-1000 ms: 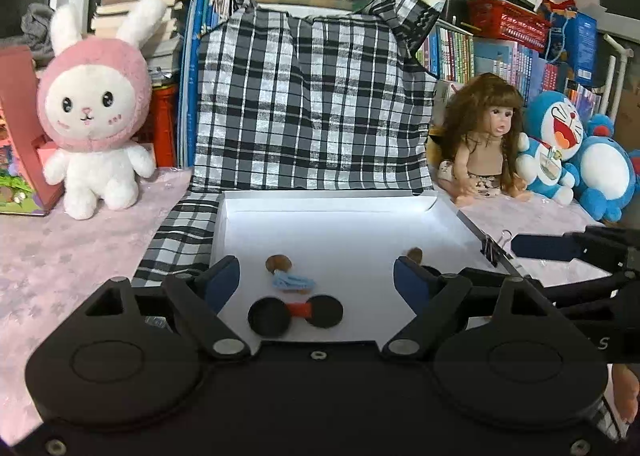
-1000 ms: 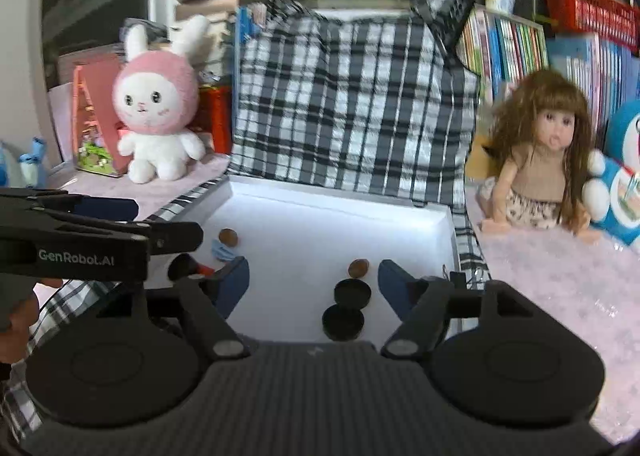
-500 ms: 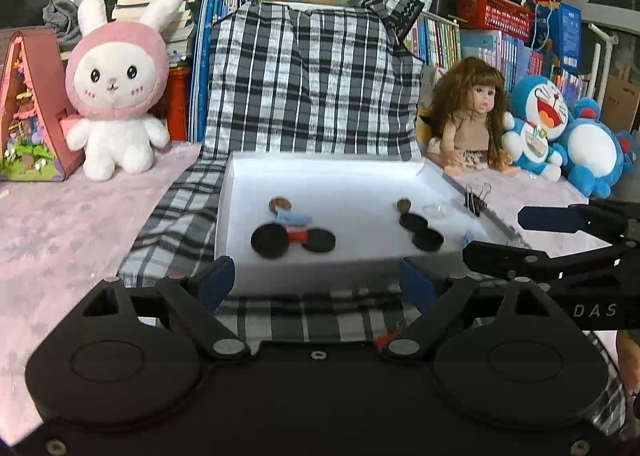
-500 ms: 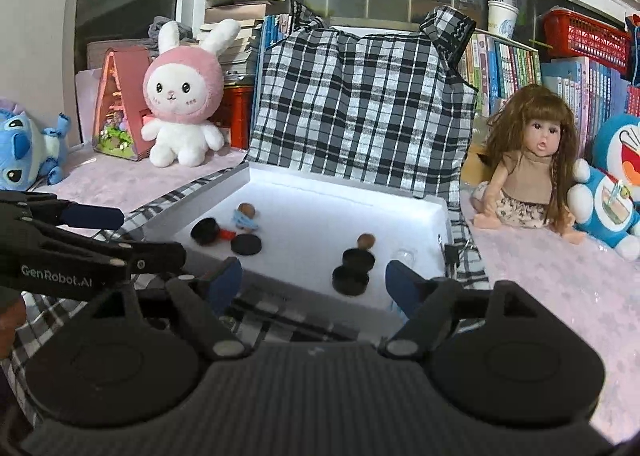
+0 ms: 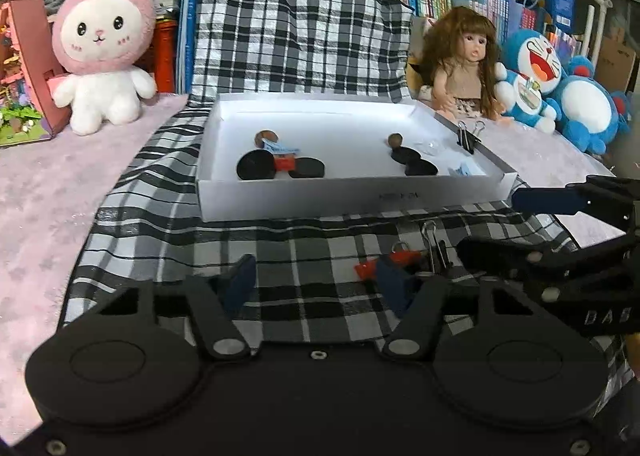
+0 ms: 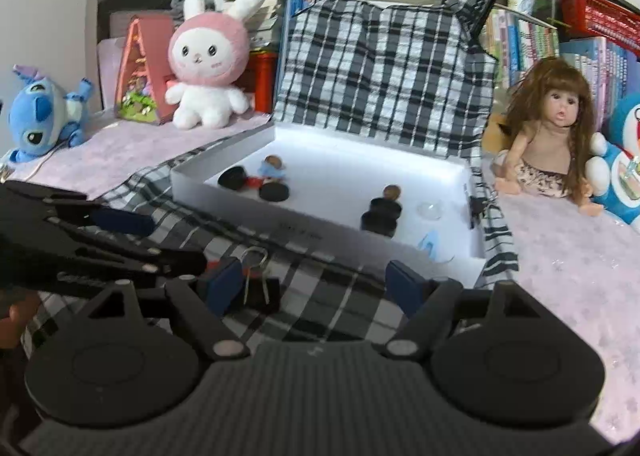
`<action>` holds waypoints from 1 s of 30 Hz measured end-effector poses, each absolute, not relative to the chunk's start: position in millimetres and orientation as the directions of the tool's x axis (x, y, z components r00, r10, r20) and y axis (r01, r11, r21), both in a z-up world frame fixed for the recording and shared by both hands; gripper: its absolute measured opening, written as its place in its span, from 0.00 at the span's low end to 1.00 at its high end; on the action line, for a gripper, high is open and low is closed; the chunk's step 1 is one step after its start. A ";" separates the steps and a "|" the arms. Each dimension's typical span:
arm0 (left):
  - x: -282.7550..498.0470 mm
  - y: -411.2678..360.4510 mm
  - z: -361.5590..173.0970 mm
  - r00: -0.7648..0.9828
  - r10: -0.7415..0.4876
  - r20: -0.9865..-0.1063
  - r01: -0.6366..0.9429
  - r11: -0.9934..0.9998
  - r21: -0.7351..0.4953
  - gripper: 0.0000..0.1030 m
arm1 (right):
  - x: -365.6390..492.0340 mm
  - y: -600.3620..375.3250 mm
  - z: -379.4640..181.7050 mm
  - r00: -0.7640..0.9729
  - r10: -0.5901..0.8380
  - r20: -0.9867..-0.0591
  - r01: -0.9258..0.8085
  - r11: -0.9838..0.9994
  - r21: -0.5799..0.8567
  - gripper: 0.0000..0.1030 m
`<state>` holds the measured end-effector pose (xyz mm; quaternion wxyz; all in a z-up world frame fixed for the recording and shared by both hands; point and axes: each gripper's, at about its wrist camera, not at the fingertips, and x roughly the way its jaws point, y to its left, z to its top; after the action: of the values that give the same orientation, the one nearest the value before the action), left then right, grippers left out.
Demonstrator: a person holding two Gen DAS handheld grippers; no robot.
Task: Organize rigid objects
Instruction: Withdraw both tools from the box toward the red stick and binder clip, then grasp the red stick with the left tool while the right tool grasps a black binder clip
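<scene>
A white box (image 5: pixel 320 200) lies on a checked cloth (image 5: pixel 168 240). It holds black discs (image 5: pixel 256 170), a red piece, a blue clip and small brown knobs. In front of it a red binder clip (image 5: pixel 366 269) and a black binder clip (image 5: pixel 436 252) lie on the cloth. My left gripper (image 5: pixel 316 282) hangs low over the cloth with its jaws closing. The red clip sits just inside its right fingertip, and the pads are not pressing it. My right gripper (image 6: pixel 314 286) stands open, with the black binder clip (image 6: pixel 260 288) beside its left fingertip.
A pink-hooded rabbit plush (image 5: pixel 100 40), a doll (image 5: pixel 468 64) and blue plush toys (image 5: pixel 560 92) stand around the box. A checked bag (image 5: pixel 300 24) rises behind it, in front of books. Another black binder clip (image 5: pixel 468 136) is clamped on the box's right rim. Each gripper shows in the other's view.
Both grippers drew back from over the box and sank toward the cloth in front of it. The binder clips came into view. The left jaws stand narrower than before.
</scene>
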<state>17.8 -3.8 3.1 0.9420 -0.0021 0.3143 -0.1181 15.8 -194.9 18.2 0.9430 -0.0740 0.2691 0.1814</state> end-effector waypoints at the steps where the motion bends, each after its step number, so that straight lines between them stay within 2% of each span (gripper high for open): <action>1: 18.5 -4.5 2.7 0.770 -0.231 -0.594 0.227 0.970 -0.083 0.48 | 15.8 -193.2 16.9 0.785 0.306 -0.539 -0.389 0.920 -0.045 0.83; 4: 21.5 -6.5 1.8 0.758 -0.253 -0.601 0.242 0.965 -0.101 0.41 | 16.2 -188.0 13.0 0.771 0.315 -0.553 -0.407 0.912 -0.047 0.79; 9: 25.2 -10.4 -0.1 0.764 -0.220 -0.607 0.229 0.971 -0.064 0.38 | 21.1 -178.3 7.3 0.748 0.335 -0.573 -0.432 0.901 -0.038 0.71; 12: 26.5 -9.2 -1.4 0.766 -0.209 -0.608 0.224 0.973 -0.053 0.38 | 26.3 -172.5 2.3 0.727 0.344 -0.595 -0.445 0.895 -0.027 0.56; 14: 26.4 -8.5 -1.3 0.768 -0.207 -0.606 0.222 0.974 -0.052 0.39 | 27.5 -169.5 -0.9 0.714 0.350 -0.606 -0.452 0.892 -0.017 0.40; 15: 26.5 -8.1 -1.2 0.769 -0.205 -0.605 0.220 0.974 -0.051 0.39 | 27.0 -168.6 -1.7 0.713 0.350 -0.608 -0.452 0.892 -0.016 0.36; 21: 22.2 -8.9 0.7 0.778 -0.214 -0.591 0.223 0.973 -0.059 0.42 | 18.6 -174.0 0.9 0.735 0.324 -0.595 -0.429 0.903 -0.039 0.36; 28: 11.5 -22.3 3.6 0.801 -0.231 -0.553 0.217 0.972 -0.091 0.63 | 9.1 -196.3 3.6 0.809 0.203 -0.552 -0.299 0.950 -0.089 0.36; 30: 8.9 -28.3 3.0 0.812 -0.231 -0.536 0.214 0.972 -0.094 0.66 | 6.2 -202.5 4.2 0.827 0.170 -0.536 -0.256 0.962 -0.090 0.36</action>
<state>8.9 -28.3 3.0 0.9517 -0.0146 0.2836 -0.1169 6.2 -202.5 4.2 0.9525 -0.0793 0.2721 0.1119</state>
